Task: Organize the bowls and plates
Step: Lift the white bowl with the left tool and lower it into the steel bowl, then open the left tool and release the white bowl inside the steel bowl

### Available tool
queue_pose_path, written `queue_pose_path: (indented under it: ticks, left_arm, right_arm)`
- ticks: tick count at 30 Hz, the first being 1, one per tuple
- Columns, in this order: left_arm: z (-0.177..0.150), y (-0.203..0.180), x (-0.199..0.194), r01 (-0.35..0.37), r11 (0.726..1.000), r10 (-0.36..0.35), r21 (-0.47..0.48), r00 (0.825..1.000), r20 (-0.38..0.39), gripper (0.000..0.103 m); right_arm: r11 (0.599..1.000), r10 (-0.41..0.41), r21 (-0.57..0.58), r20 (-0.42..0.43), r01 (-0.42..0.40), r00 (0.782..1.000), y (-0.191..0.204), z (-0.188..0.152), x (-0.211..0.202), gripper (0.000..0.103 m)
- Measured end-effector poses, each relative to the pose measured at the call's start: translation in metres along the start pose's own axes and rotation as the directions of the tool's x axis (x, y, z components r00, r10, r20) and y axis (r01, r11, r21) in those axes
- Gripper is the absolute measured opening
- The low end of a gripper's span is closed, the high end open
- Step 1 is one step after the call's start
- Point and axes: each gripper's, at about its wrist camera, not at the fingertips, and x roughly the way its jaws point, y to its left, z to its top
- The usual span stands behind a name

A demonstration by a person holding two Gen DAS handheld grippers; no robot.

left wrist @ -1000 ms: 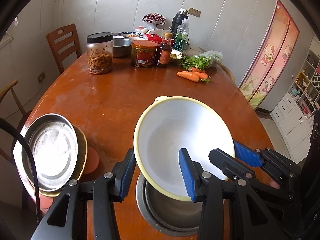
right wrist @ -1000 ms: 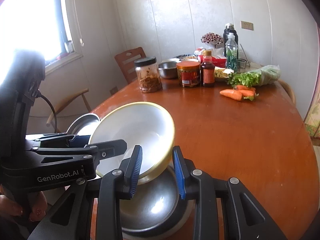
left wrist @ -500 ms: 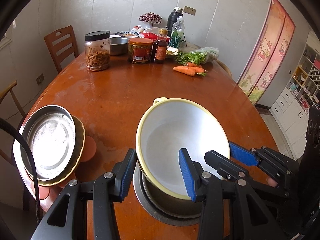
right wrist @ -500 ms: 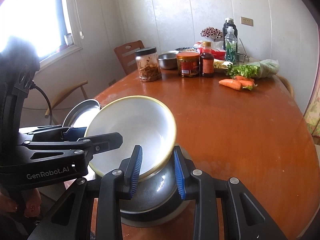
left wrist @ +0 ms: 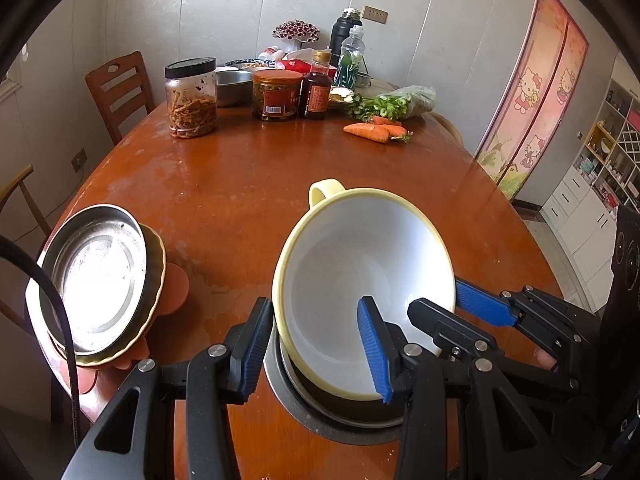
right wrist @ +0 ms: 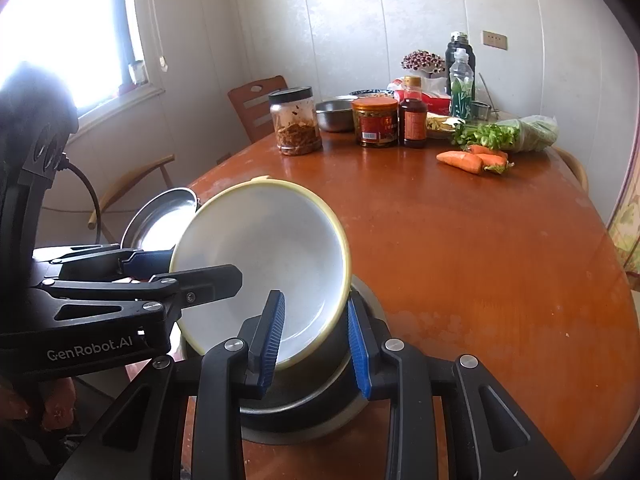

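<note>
A white bowl (left wrist: 360, 280) with a pale yellow rim and a small handle hangs tilted, its underside down inside a wider steel bowl (left wrist: 320, 420) at the table's near edge. My left gripper (left wrist: 316, 356) is shut on the near wall, one finger outside and one inside. My right gripper (right wrist: 316, 344) is shut on the white bowl's (right wrist: 272, 264) right rim, above the steel bowl (right wrist: 304, 420). Each gripper shows in the other's view: the right gripper (left wrist: 448, 312) and the left gripper (right wrist: 184, 268). I cannot tell whether the two bowls touch.
A steel plate (left wrist: 96, 276) lies on a scalloped yellow dish over an orange mat at the near left edge. At the far end stand jars (left wrist: 192, 100), bottles (left wrist: 318, 86), a steel bowl (left wrist: 232, 86), carrots (left wrist: 372, 132) and greens. Chairs (left wrist: 120, 92) stand on the left.
The white bowl has come down with both grippers and now sits lower, partly inside the steel bowl. Both grips are unchanged.
</note>
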Motion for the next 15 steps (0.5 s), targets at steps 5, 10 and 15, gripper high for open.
queue_pose_path:
  ticks: [5,10,15]
  left_arm:
    - [-0.0021,-0.0002,0.0010,0.004,1.000,-0.004,0.003,1.000,-0.006,0.043]
    - [-0.0038,-0.0015,0.0023,0.004,1.000,-0.004,0.005,1.000,-0.012,0.043]
    - [-0.0059,-0.0024,0.0035,0.004,1.000,-0.004,0.008,1.000,-0.019,0.043]
  right_arm:
    - [1.000,0.001,-0.004,-0.006,-0.001,1.000,0.0002,-0.0041,0.0003,0.033]
    - [1.000,0.001,-0.006,-0.010,-0.001,1.000,-0.0001,-0.0063,0.0003,0.033]
    - [1.000,0.000,-0.008,-0.009,0.000,1.000,0.0000,-0.0069,-0.0007,0.033]
